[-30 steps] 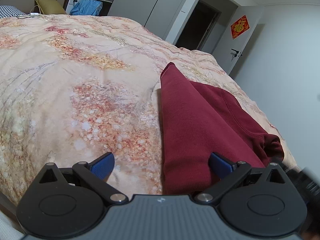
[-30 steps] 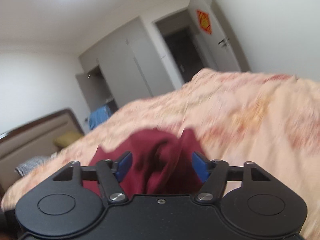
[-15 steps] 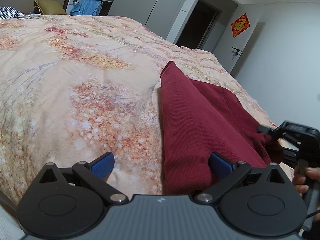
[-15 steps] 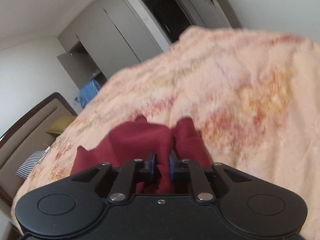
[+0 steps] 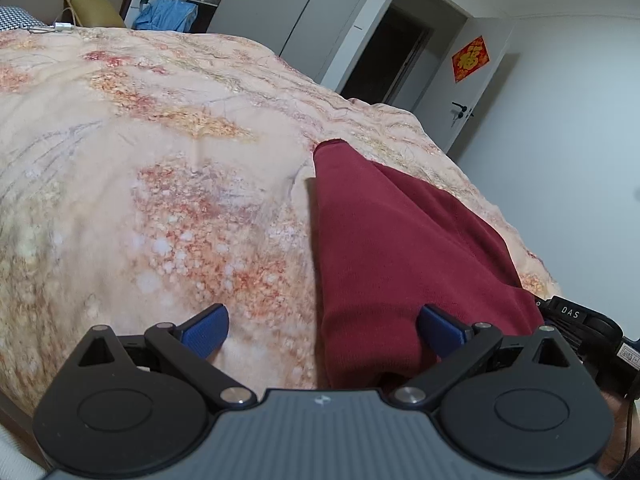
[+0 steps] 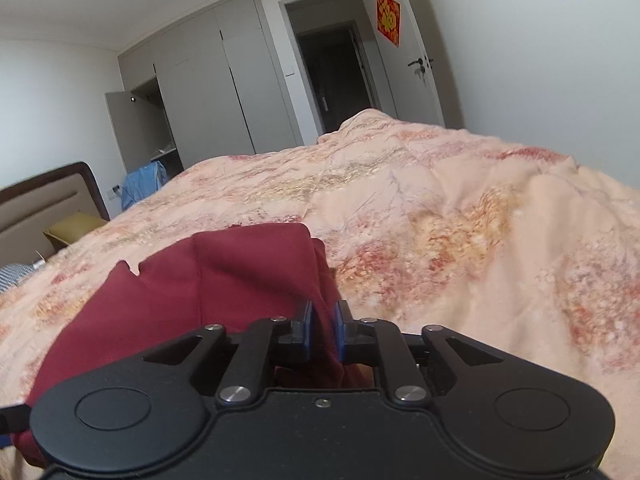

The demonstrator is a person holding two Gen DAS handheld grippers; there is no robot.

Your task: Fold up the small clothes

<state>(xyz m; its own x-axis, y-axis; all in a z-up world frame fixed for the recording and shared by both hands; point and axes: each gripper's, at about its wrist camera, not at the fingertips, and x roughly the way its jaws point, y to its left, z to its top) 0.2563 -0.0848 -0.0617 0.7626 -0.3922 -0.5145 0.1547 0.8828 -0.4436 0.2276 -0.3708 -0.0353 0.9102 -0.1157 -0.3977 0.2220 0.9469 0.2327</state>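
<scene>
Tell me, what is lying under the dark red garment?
The floral bedspread lies under the dark red garment. Whatever is beneath its folded layers stays covered.

Matt dark-red knit garment, soft floral cloth bedspread, matt black plastic left tool with ribbed blue pads

Your bed is covered edge to edge by a peach quilt printed with red and orange floral patches; its surface is wrinkled. Directly on the quilt lies one dark red garment, spread flat and running straight ahead from your left hand-held gripper, narrowing to a point at its far end. Its near edge sits just ahead of that gripper's right finger. To that gripper's left the quilt is bare. A checked cloth lies at the far left edge.
</scene>
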